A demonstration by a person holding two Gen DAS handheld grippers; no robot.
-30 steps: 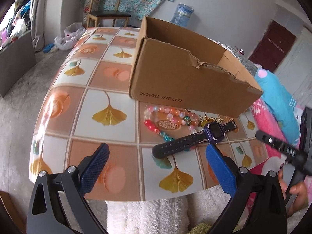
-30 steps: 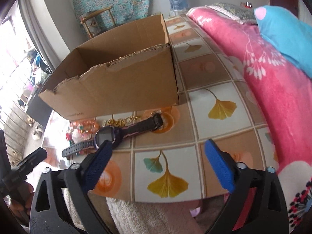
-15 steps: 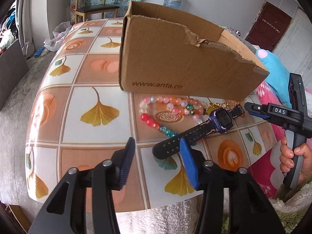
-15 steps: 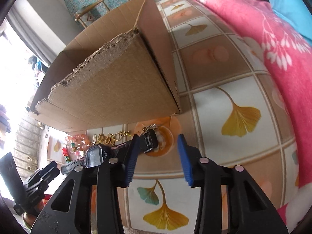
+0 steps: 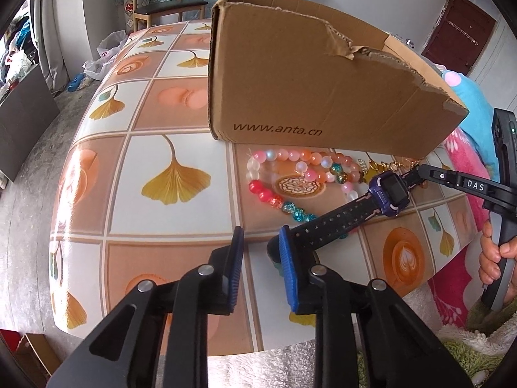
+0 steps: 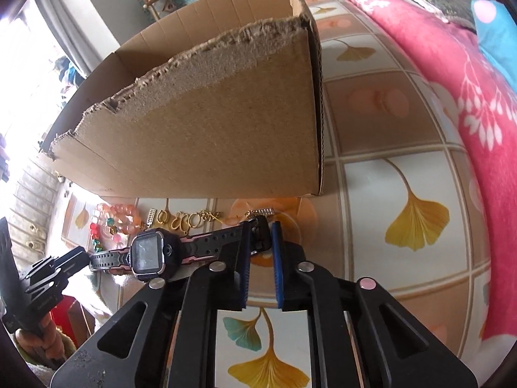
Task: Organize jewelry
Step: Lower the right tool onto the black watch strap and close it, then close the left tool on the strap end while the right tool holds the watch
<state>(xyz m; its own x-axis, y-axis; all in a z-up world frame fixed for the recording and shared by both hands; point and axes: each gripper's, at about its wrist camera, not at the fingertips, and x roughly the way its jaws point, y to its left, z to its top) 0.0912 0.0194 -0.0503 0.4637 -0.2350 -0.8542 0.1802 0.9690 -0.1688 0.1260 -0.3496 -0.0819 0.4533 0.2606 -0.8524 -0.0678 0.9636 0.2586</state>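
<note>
A dark purple smartwatch point(image 5: 387, 190) with a black strap lies on the tiled table point(image 5: 155, 226) in front of a cardboard box point(image 5: 307, 80). My left gripper point(image 5: 260, 242) is closing, its right pad beside the strap's free end, bare table in the gap. My right gripper point(image 6: 260, 229) is closing too, its blue pads pressing the buckle end of the watch point(image 6: 148, 253). Bead bracelets point(image 5: 290, 174) and gold trinkets point(image 6: 184, 220) lie between watch and box. From the left wrist view my right gripper point(image 5: 423, 169) meets the strap's far end.
The box point(image 6: 210, 129) has a torn front wall and stands close behind the jewelry. A pink floral blanket point(image 6: 468, 80) and a blue cushion point(image 5: 475, 106) border the table's right side. A hand point(image 5: 494, 252) grips the right tool's handle. A chair point(image 5: 161, 3) stands beyond the table.
Both grippers have narrowed from wide open. The right one moved in onto the strap's buckle end. The left one dropped closer to the strap's free end.
</note>
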